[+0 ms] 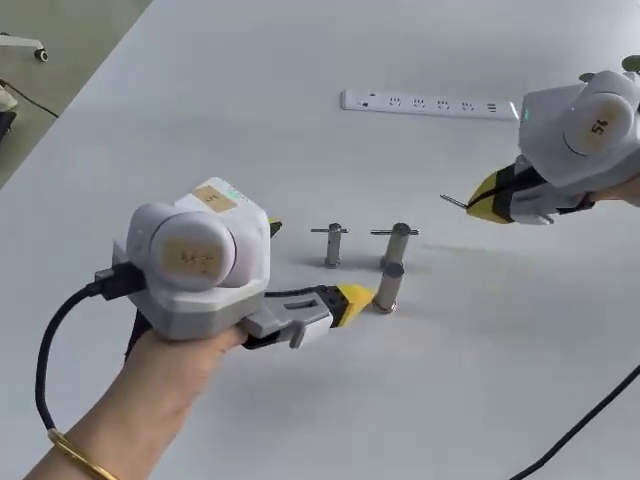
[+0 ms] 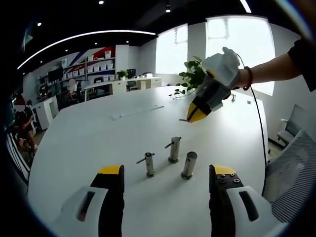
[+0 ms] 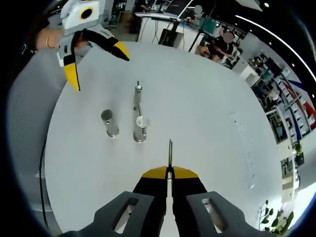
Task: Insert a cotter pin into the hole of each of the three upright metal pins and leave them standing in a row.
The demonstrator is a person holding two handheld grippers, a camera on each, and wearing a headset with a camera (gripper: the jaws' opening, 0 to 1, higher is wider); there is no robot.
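Observation:
Three upright metal pins stand close together on the white table [image 1: 200, 120]. The far-left pin [image 1: 333, 245] and the far-right pin [image 1: 398, 243] each carry a cotter pin through the top. The nearer pin [image 1: 388, 286] [image 2: 188, 165] [image 3: 109, 123] is bare. My left gripper [image 1: 315, 262] [image 2: 167, 170] is open just left of the group, one yellow tip beside the bare pin. My right gripper [image 1: 487, 205] [image 3: 169, 173] hovers up and to the right, shut on a thin cotter pin [image 1: 455, 201] [image 3: 170, 153] that sticks out toward the pins.
A white power strip [image 1: 430, 103] lies at the far side of the table. A black cable [image 1: 580, 425] crosses the lower right corner. The table's left edge [image 1: 70, 110] runs diagonally, with floor beyond it.

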